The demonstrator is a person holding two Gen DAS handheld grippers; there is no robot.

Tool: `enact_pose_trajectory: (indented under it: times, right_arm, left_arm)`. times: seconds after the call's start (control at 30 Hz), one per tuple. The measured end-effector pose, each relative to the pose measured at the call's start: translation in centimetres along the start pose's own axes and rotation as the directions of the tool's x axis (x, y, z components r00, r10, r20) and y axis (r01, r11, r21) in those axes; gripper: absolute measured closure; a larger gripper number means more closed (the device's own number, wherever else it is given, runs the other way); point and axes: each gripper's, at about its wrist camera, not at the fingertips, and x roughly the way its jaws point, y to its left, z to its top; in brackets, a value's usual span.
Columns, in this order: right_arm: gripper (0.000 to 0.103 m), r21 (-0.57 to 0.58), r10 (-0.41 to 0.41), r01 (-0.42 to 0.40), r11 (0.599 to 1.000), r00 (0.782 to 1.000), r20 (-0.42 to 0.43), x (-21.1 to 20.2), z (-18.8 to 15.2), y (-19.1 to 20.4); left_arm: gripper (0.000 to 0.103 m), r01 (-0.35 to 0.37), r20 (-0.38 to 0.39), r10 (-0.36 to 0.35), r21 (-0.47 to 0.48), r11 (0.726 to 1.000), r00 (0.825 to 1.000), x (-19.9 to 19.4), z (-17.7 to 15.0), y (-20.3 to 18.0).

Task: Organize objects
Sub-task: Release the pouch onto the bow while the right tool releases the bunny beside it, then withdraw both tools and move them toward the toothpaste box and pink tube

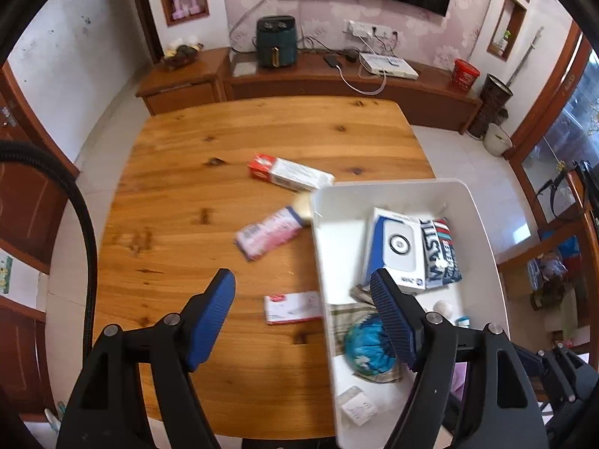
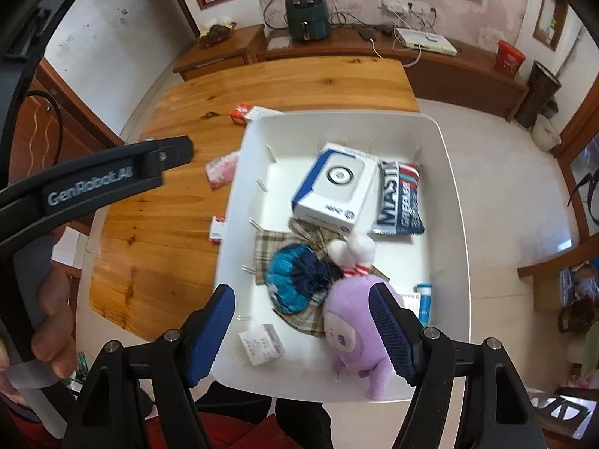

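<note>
A white bin point(image 1: 483, 224) point(image 2: 453, 187) sits at the wooden table's right edge. It holds a white and blue box point(image 2: 333, 187), a blue snack bag point(image 2: 400, 202), a blue knit ball point(image 2: 299, 280) on plaid cloth, a purple plush toy point(image 2: 355, 333) and a small white packet point(image 2: 262, 344). On the table point(image 1: 194, 172) lie a red and white toothpaste box point(image 1: 290, 172), a pink pack point(image 1: 267, 234) and a flat red and white packet point(image 1: 294, 307). My left gripper point(image 1: 303, 292) is open and empty above the flat packet. My right gripper point(image 2: 301, 307) is open and empty above the bin.
A yellowish object point(image 1: 302, 205) rests against the bin's outer wall. A low wooden cabinet point(image 1: 307, 82) with an air fryer point(image 1: 276, 40) stands behind the table. Tiled floor point(image 1: 471, 164) lies right of the table. The left gripper's arm point(image 2: 93, 183) crosses the right wrist view.
</note>
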Motion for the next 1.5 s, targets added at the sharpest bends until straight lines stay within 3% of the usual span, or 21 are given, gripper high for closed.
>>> enact_pose_trajectory:
  times: [0.37,0.57,0.83,1.07,1.33,1.5]
  right_arm:
    - [0.028,-0.075,0.045,-0.038,0.997,0.994,0.096,-4.6,4.1,5.2]
    - [0.028,-0.092,0.061,-0.05,0.994,0.991,0.121,-5.2,6.1,7.8]
    - [0.028,-0.072,0.057,-0.049,0.996,0.991,0.119,-4.4,7.9,10.0]
    - [0.028,0.053,0.028,-0.033,0.998,0.995,0.097,-1.0,10.0,11.6]
    - [0.028,0.183,-0.041,0.026,0.983,0.996,0.08,5.4,11.3,13.7]
    - [0.028,0.276,-0.091,0.063,0.959,0.992,0.089,10.1,10.8,14.9]
  left_arm:
    - [0.02,-0.031,0.105,0.035,-0.034,0.999,0.994,-6.0,4.3,5.4]
    - [0.02,-0.036,0.151,0.034,0.011,0.999,0.988,-7.0,6.3,6.5]
    - [0.019,-0.007,0.169,-0.01,0.102,0.995,0.986,-6.0,9.7,7.5]
    - [0.016,-0.001,0.141,-0.029,0.21,0.978,0.99,-2.4,13.1,8.7]
    - [0.016,0.074,0.035,-0.094,0.374,0.924,0.995,6.3,15.8,9.5]
    - [0.016,0.162,-0.074,-0.145,0.516,0.841,0.987,12.2,15.7,8.9]
